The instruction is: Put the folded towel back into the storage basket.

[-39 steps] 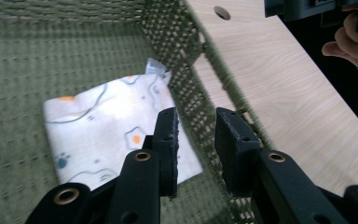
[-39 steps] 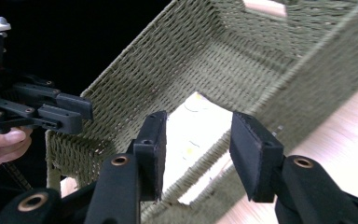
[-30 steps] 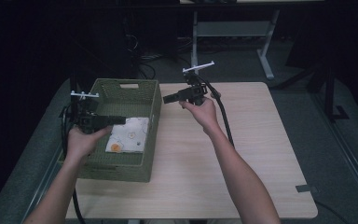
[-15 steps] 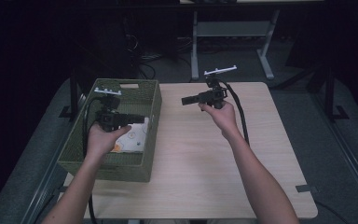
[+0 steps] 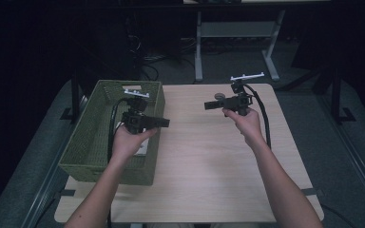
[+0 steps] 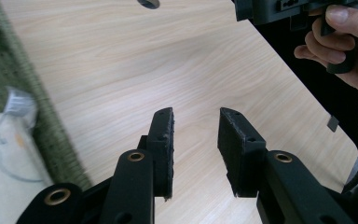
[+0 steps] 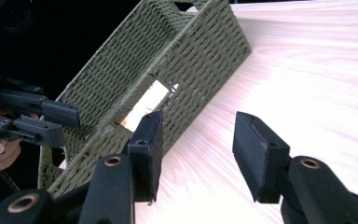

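The left gripper is held over the right wall of the green woven basket, w/ its jaws pointed toward the table centre; in the left gripper view its two black pads are seen apart, nothing between them, only the light wooden table behind. The right gripper is held above the far right part of the table, jaws pointed to the left toward the basket; in the right gripper view its pads are also parted and empty, approx. wider than the left ones. Inside the basket a white packet w/ some orange print is lying on the bottom, close to the right wall; it is partly covered by the left hand in the high view and is touched by no gripper. A small round dark thing is seen on the table just beside the right gripper; what it is cannot be told.
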